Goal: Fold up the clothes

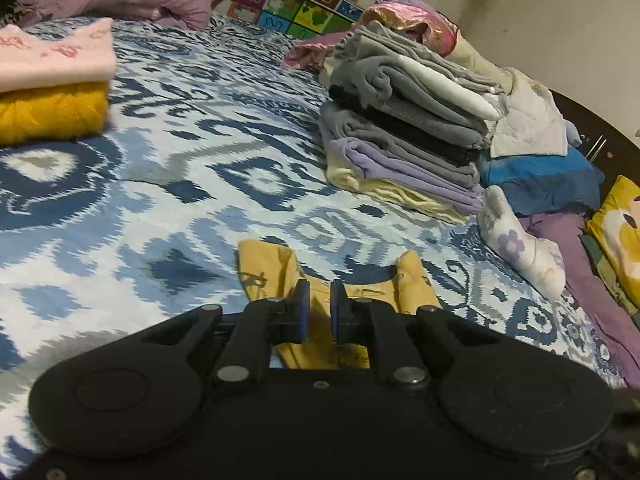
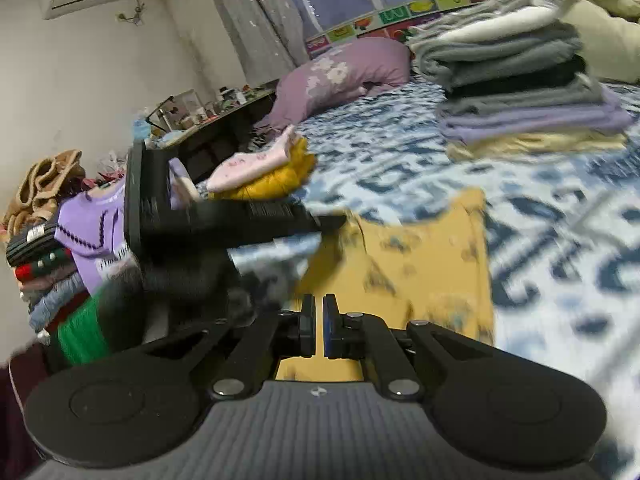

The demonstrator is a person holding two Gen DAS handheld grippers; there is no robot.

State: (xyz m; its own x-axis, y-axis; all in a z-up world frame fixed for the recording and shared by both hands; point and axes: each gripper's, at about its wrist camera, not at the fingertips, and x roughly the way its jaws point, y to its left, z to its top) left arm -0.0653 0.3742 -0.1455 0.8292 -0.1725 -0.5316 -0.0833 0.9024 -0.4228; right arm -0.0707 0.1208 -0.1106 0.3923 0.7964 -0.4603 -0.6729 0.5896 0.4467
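Two grippers: both over the yellow garment, which we take as our landmark for every place below.
Bed (image 1: pixel 168 128): the blue-and-white patterned cover lies under the garment on all sides; we see bare cover around it, enough to fold on.
Tall stack (image 1: pixel 404 132): folded greys, black, lilac and cream, beyond the garment and to its right in the left wrist view, well apart from it.
Small pile (image 1: pixel 52 84): pink top on a mustard knit, beyond the garment to the far left, well apart.
Yellow garment (image 2: pixel 424 256): printed, lying flat on the cover, directly under both tools; in the left wrist view two strap-like ends point away from us.
Right gripper (image 2: pixel 319 330): jaws clenched to a thin slit with the yellow cloth below them; we read it as pinching the near edge, though blur keeps us from seeing cloth between the pads.
Left gripper (image 1: pixel 320 310): jaws nearly closed over the garment's middle, a narrow gap showing; whether it pinches cloth we cannot tell.
Step, our judgement: a fold of the garment is starting.
Doing it well: we would carry the pinched edge straight across to meet the far edge, keep the other side held down, then smooth it before adding it to a pile.
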